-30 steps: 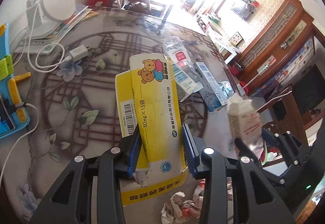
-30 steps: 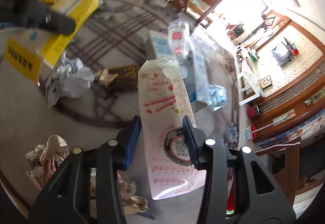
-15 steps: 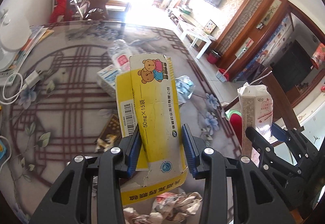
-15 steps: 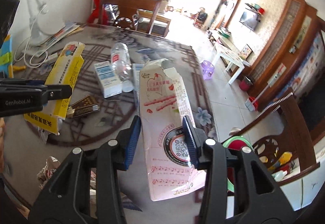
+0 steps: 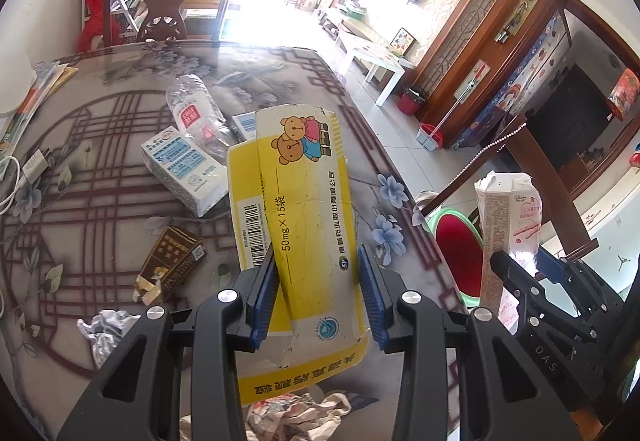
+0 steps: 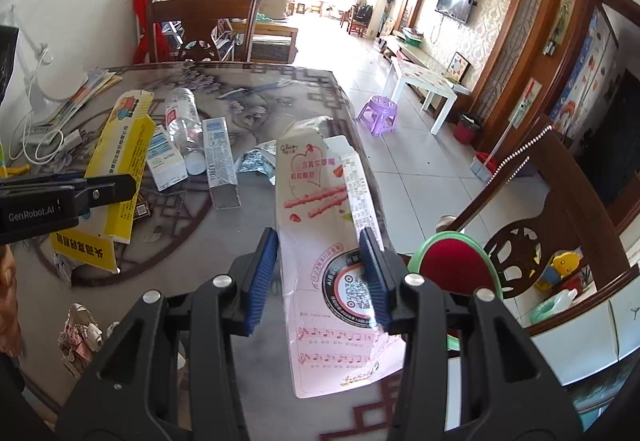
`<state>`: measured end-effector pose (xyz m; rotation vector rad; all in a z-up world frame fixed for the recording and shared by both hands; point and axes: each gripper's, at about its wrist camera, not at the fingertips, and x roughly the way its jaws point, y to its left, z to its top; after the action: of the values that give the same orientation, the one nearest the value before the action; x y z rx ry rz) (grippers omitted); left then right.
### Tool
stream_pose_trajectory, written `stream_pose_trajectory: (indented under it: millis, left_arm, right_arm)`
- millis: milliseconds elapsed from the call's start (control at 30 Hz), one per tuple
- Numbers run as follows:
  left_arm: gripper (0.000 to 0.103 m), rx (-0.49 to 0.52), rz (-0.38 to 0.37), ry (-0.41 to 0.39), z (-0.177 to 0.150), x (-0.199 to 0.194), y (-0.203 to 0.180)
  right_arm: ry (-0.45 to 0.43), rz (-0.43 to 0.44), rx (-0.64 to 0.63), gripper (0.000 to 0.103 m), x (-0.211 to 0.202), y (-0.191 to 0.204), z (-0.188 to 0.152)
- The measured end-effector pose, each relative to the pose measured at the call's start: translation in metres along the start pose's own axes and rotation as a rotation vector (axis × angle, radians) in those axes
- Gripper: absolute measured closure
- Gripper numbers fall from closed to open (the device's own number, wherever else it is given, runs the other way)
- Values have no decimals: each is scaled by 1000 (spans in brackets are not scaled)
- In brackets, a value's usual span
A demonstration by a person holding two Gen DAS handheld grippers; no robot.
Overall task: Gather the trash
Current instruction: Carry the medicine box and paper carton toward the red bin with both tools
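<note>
My left gripper [image 5: 318, 291] is shut on a flattened yellow medicine box [image 5: 304, 209] with a bear picture, held above the table. My right gripper [image 6: 320, 277] is shut on a torn pink snack box [image 6: 324, 225], also lifted off the table. In the left wrist view the pink snack box [image 5: 508, 217] and right gripper [image 5: 520, 269] show at the right, beside a green bin with a red liner [image 5: 454, 253]. In the right wrist view the yellow medicine box [image 6: 120, 157] hangs at the left in the left gripper [image 6: 104, 189]. The green bin [image 6: 456, 265] sits past the table edge.
On the patterned table [image 5: 80, 201] lie a clear bottle [image 5: 192, 113], a white-blue carton [image 5: 180, 165], a brown box [image 5: 172, 257], and crumpled paper [image 5: 104, 329]. A wooden chair [image 6: 532, 209] stands right of the bin. Cables and a white lamp base [image 6: 36, 101] sit at the left.
Both grippers have swung to the right with their boxes, and the right one has rolled level. The green bin has come into view beyond the table edge.
</note>
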<state>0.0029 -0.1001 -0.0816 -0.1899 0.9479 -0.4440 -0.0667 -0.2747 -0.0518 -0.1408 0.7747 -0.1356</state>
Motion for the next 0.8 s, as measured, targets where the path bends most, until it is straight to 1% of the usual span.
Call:
stream_pose_trajectory:
  millis: [433,800]
  left_arm:
    - [67,34,-16,32,4,33,-47]
    - [67,70,-22,37,12,58,-94]
  right_arm:
    - [28,-6,50,62,11,-50,-7]
    - [37,-12,95,62,24,-98,-12]
